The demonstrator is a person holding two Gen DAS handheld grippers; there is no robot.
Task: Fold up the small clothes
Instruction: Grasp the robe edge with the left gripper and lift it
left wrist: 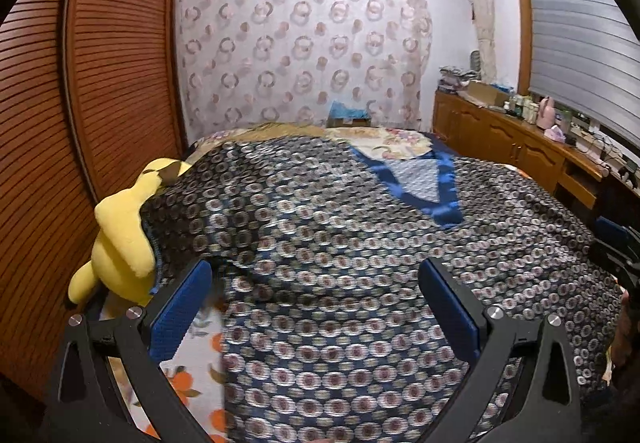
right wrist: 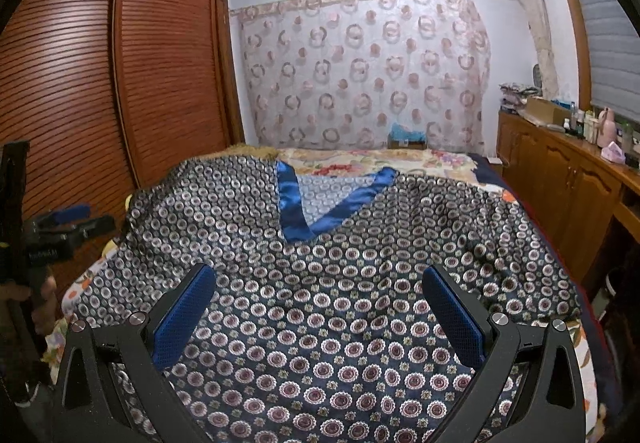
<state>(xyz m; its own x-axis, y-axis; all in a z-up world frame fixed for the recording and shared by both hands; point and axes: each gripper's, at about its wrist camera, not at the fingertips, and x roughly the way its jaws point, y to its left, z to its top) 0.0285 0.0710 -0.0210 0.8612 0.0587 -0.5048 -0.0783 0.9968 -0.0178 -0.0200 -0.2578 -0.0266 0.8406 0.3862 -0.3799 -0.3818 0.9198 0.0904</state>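
A dark blue patterned top with a shiny blue V-neck collar (right wrist: 296, 203) lies spread flat on the bed, neck toward the far end; it fills both views (left wrist: 340, 243) (right wrist: 340, 303). My left gripper (left wrist: 316, 279) is open and empty, hovering over the garment's lower left part. My right gripper (right wrist: 318, 283) is open and empty, hovering over the garment's lower middle. The left gripper also shows at the left edge of the right wrist view (right wrist: 60, 231). The garment's near hem is hidden below both frames.
A yellow plush toy (left wrist: 120, 243) lies at the bed's left edge, partly under the garment's sleeve. A floral bedsheet (left wrist: 192, 375) lies beneath. A brown louvred wardrobe (right wrist: 100, 83) stands left. A wooden cabinet (right wrist: 568, 183) with bottles runs along the right. A cardboard box (right wrist: 406, 141) sits at the far end.
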